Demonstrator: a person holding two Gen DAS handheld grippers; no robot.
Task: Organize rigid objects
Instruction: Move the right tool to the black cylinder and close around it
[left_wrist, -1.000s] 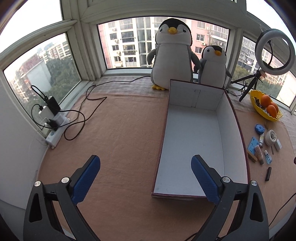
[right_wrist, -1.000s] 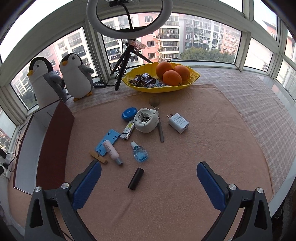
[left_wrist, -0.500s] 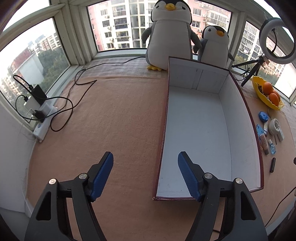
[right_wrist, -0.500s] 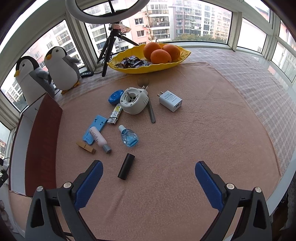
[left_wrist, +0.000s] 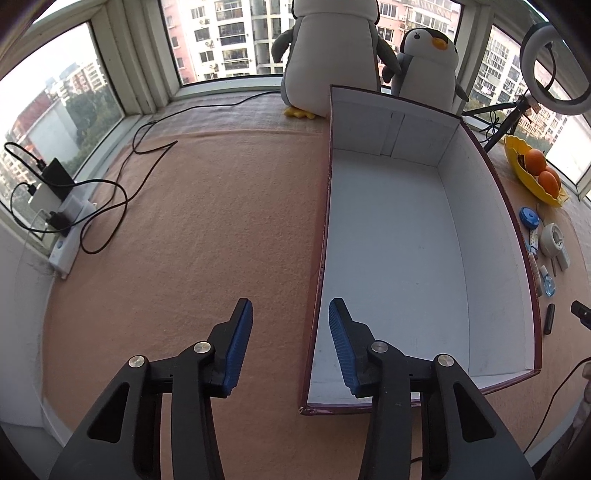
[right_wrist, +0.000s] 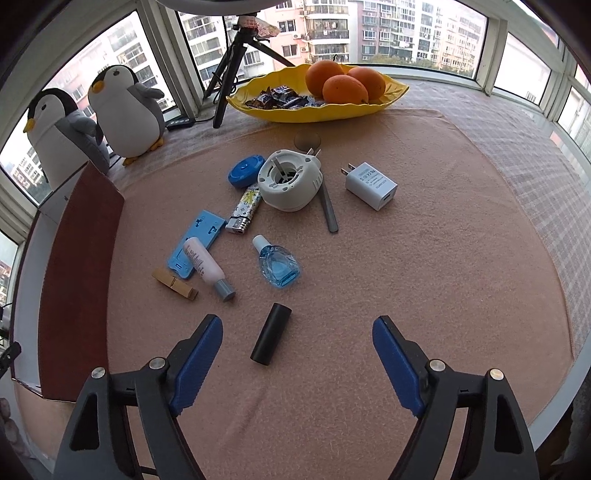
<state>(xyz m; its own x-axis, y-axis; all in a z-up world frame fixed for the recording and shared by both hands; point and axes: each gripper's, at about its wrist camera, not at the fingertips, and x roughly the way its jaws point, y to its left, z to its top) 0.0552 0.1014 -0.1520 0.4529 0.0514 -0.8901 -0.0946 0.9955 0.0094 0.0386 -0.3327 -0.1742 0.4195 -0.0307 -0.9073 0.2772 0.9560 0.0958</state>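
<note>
1. Here the right gripper is closing, pads apart with nothing clamped; the black cylinder lies between them, untouched.
2. Matte and smooth, the cylinder lies flat on the peach mat, near its front edge, long axis slanting away to the right.
3. The left gripper is closing astride the box's left wall, not yet pressing.

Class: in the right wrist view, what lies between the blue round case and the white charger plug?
The white round device sits between the blue round case and the white charger plug.
</note>
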